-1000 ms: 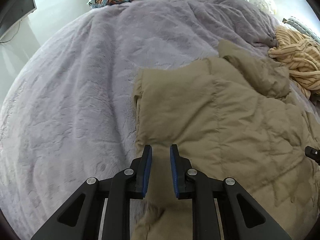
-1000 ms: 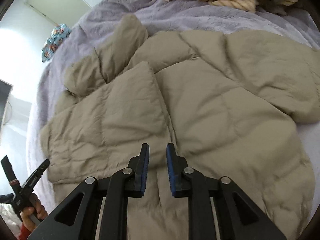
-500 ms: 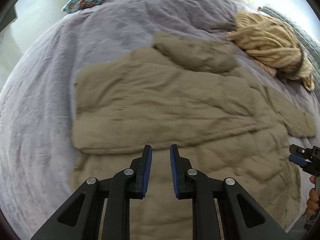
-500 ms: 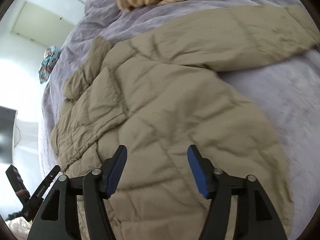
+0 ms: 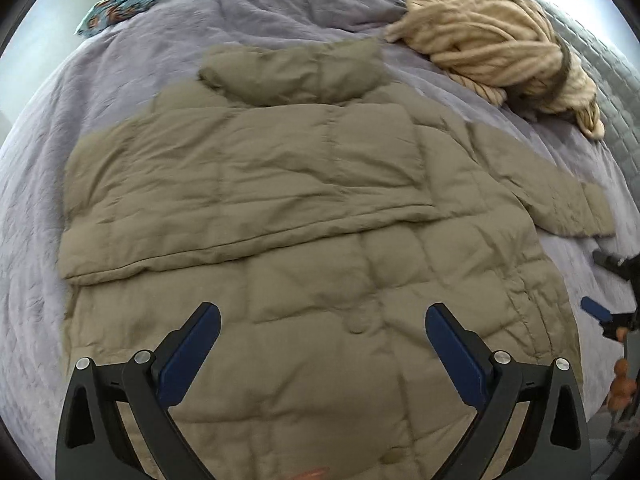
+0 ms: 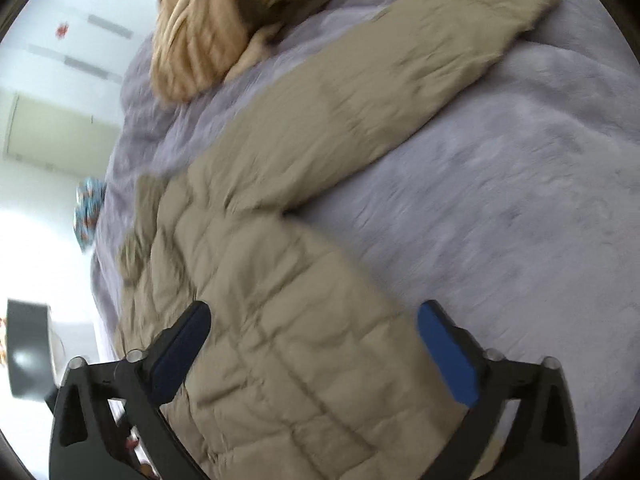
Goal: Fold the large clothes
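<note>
A tan puffer jacket (image 5: pixel 304 208) lies on a grey bed (image 5: pixel 36 208). Its left sleeve is folded across the chest; the right sleeve (image 6: pixel 380 80) remains outstretched. Both the left gripper (image 5: pixel 322 332) and right gripper (image 6: pixel 314 330) have just released, holding nothing.

the left tool (image 5: pixel 322 344) points steeply downward, its jaws just sprung wide with nothing between the blue pads (image 5: pixel 188 354); the right tool (image 6: pixel 314 344) tilts down too, rolled to one side, jaws likewise just opened and gripping nothing; fingers (image 5: pixel 621 384) show at the left view's right edge.
</note>
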### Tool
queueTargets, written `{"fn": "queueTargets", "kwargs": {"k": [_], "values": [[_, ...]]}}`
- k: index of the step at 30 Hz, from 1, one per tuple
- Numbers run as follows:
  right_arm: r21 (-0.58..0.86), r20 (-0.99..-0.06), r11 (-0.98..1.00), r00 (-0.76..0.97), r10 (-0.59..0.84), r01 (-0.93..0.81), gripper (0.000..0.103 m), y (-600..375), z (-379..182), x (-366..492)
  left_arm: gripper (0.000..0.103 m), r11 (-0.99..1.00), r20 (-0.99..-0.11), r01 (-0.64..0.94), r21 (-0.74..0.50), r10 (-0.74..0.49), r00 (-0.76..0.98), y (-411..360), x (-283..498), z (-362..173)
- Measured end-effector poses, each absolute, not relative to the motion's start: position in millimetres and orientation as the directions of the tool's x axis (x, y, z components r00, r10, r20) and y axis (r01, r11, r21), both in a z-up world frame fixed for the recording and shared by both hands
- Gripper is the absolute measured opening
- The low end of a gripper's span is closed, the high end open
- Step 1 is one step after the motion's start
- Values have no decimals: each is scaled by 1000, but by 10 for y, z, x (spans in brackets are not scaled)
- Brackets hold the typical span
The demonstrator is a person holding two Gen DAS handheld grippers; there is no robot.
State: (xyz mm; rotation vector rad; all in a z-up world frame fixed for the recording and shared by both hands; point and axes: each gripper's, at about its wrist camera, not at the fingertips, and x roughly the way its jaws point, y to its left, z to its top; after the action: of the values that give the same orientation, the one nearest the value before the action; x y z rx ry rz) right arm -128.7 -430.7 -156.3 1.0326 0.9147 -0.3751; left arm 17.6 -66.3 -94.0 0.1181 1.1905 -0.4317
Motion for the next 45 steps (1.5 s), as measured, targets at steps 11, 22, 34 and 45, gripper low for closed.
{"fn": "queueTargets", "kwargs": {"k": [11,22,34,45], "values": [[599,-761,345,647,-33,722,103,-5262,-1667,-1651,102,889,-925,435,-144,-277,259,-1145,150,-1028],[776,-629,125,773,81,618,103,-6033,-2096,-1384,102,893,-937,430,-131,-253,240,-1438,207,-1144],[872,-452,-133,880,146,470,9,-6338,-2398,-1041,102,912,-926,377,-159,-270,264,-1310,462,-1104],[895,-383,351,877,292,275,8,-5566,-1022,-142,102,959,-871,246,-138,-236,430,-658,866,-717]]}}
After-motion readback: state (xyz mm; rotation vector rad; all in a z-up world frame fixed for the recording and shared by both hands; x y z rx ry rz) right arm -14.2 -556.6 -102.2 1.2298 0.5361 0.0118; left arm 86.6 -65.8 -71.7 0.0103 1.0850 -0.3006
